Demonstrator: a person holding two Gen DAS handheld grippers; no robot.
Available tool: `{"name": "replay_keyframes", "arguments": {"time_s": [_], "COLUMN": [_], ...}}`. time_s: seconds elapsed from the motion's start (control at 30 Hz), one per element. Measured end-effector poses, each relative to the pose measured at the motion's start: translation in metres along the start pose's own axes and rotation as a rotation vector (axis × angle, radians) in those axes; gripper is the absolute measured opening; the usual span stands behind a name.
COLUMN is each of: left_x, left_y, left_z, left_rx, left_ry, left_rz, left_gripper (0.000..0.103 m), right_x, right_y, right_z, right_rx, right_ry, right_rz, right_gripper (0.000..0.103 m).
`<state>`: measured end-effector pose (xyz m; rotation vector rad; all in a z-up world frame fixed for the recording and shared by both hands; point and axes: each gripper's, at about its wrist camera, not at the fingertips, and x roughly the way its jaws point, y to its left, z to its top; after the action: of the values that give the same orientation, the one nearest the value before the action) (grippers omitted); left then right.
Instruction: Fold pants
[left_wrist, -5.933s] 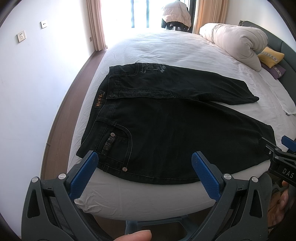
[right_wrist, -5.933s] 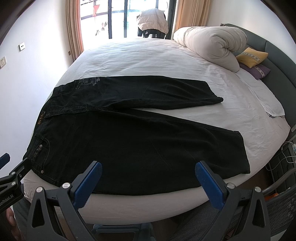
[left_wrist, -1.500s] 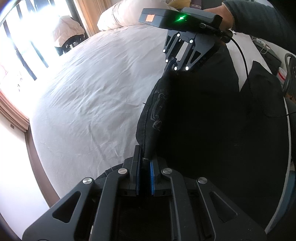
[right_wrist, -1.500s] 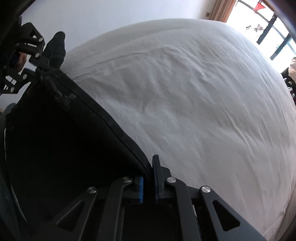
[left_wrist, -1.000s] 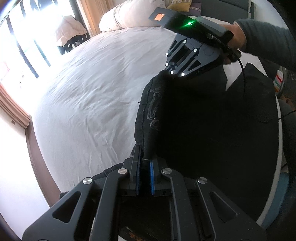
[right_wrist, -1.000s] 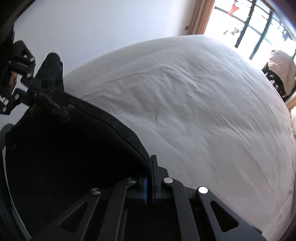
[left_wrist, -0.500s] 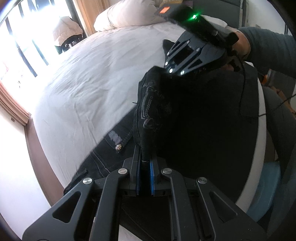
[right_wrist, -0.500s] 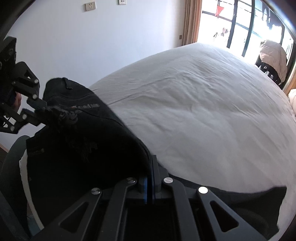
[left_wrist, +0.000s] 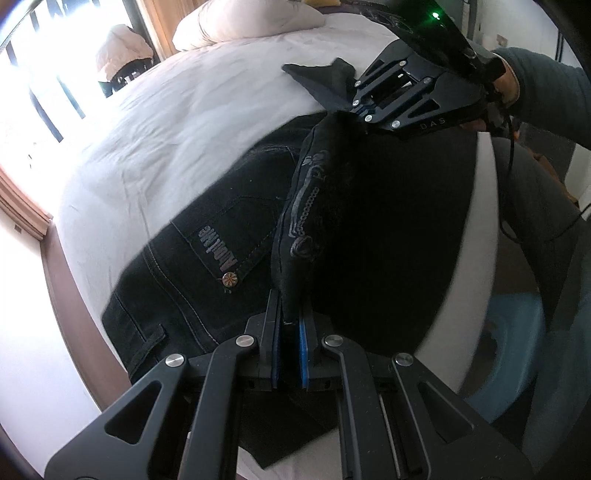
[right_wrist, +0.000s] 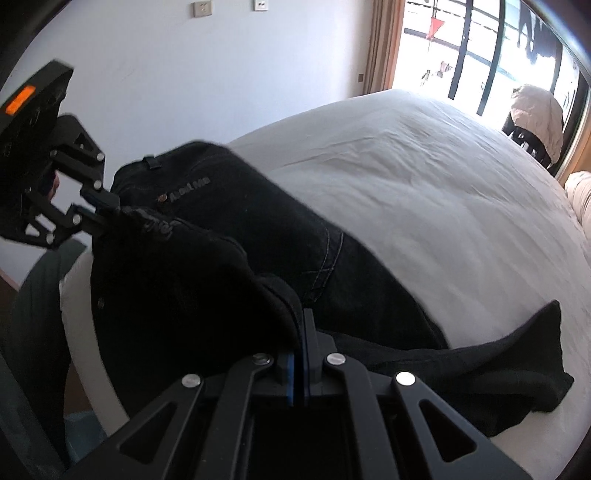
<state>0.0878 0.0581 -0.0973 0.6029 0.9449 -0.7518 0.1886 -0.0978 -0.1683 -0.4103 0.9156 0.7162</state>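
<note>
Black jeans lie on the white bed; the back pocket with a grey label faces up. My left gripper is shut on the edge of the upper layer near the waist. My right gripper is shut on the same layer further down the leg. Both hold that layer lifted over the lower leg. The right gripper also shows in the left wrist view, and the left gripper shows in the right wrist view. A leg end lies loose at the near bed edge.
A rolled duvet lies at the head of the bed. A window with a chair and a pale jacket stands beyond the far side. A white wall runs along the bed's left. A blue stool is by the near edge.
Both grippers have carried the held leg layer toward the near bed edge, over the other leg. The back pocket and the lower leg have come into view on the bed.
</note>
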Motion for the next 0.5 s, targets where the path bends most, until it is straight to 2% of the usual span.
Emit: {"name": "replay_keyframes", "arguments": {"time_s": [0.13, 0.37, 0.5], "left_x": [-0.002, 0.011, 0.017], "left_y": [-0.019, -0.055, -0.066], "left_z": [-0.016, -0.031, -0.035], "left_rx": [0.035, 0.189, 0.214], "left_ry": [0.012, 0.053, 0.057], "left_rz": [-0.011, 0.042, 0.057], "left_gripper": [0.006, 0.006, 0.006], "right_x": [0.000, 0.000, -0.002], "right_y": [0.019, 0.045, 0.056], "right_z": [-0.016, -0.041, -0.050], "right_rx": [-0.033, -0.098, -0.145], "right_ry": [0.030, 0.056, 0.067], "right_rz": [-0.012, -0.056, -0.100], "right_gripper": [0.003, 0.003, 0.003]}}
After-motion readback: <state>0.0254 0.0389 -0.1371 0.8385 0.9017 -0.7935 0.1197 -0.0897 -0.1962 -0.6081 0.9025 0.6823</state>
